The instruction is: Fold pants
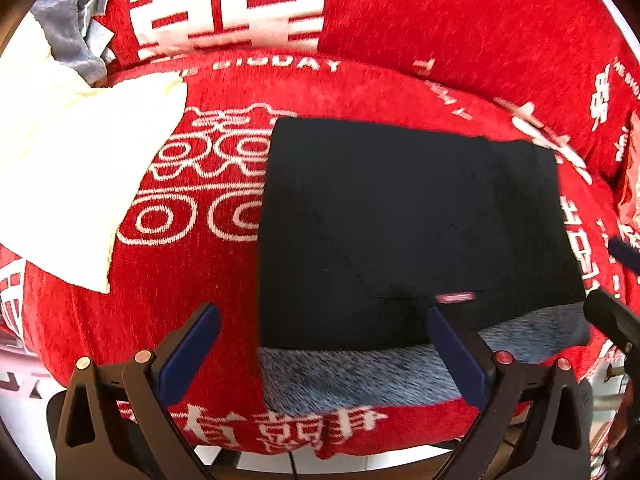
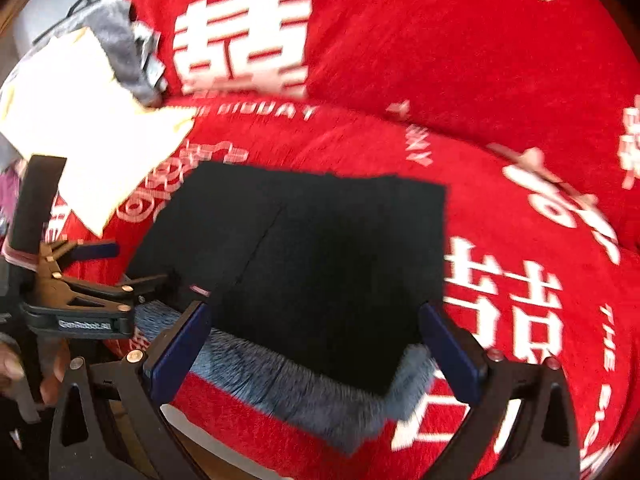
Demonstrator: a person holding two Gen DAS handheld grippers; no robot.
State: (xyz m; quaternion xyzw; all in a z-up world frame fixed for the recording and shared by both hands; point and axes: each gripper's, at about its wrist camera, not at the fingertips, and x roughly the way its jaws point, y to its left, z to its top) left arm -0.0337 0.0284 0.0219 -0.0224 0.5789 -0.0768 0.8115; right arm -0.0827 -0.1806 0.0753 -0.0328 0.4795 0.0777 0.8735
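The black pants [image 1: 408, 224] lie folded into a flat rectangle on the red sofa seat [image 1: 192, 280], with their grey fleece lining [image 1: 360, 372] showing along the near edge. They also show in the right wrist view [image 2: 312, 264], with the lining [image 2: 320, 396] turned out at the front. My left gripper [image 1: 324, 352] is open and empty, just in front of the near left part of the pants. My right gripper [image 2: 316, 352] is open and empty over the near edge. The left gripper [image 2: 100, 272] shows at the left of the right wrist view.
A cream cloth [image 1: 68, 168] lies on the seat at the left, with a grey garment [image 1: 72, 32] behind it. The red backrest [image 1: 440, 20] with white characters rises behind. The seat's front edge [image 1: 280, 440] is close below the grippers.
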